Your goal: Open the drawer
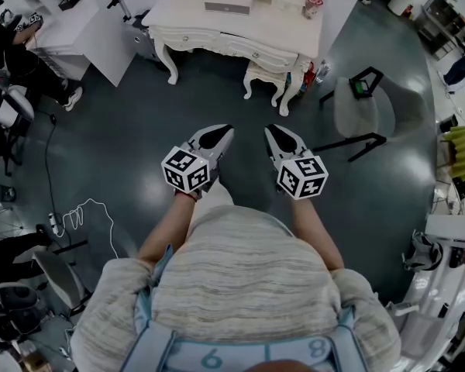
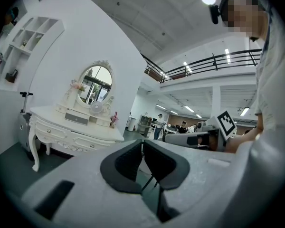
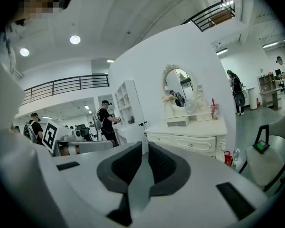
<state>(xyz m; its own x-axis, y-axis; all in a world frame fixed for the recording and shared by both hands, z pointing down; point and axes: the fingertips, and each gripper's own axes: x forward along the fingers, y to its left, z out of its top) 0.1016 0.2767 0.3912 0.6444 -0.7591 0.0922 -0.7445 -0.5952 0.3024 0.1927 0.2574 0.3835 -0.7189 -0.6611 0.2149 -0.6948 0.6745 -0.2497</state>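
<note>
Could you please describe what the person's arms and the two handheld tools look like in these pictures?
Both are light-grey, wedge-shaped plastic: the left tool and the right tool, each with black padded jaw linings and a white cube printed with black square markers at its rear. Neither shows cables. The person wears a pale striped knit top with short sleeves.

grippers point(image 1: 223, 130) point(image 1: 273, 130) x2 | vanity tbl point(image 1: 192, 14) x1 | stool point(image 1: 266, 73) x1 | mirror point(image 2: 96, 82) x1 | cup point(image 1: 314, 3) x1

Pale striped sweater point(image 1: 240, 273), seemingly knit
</note>
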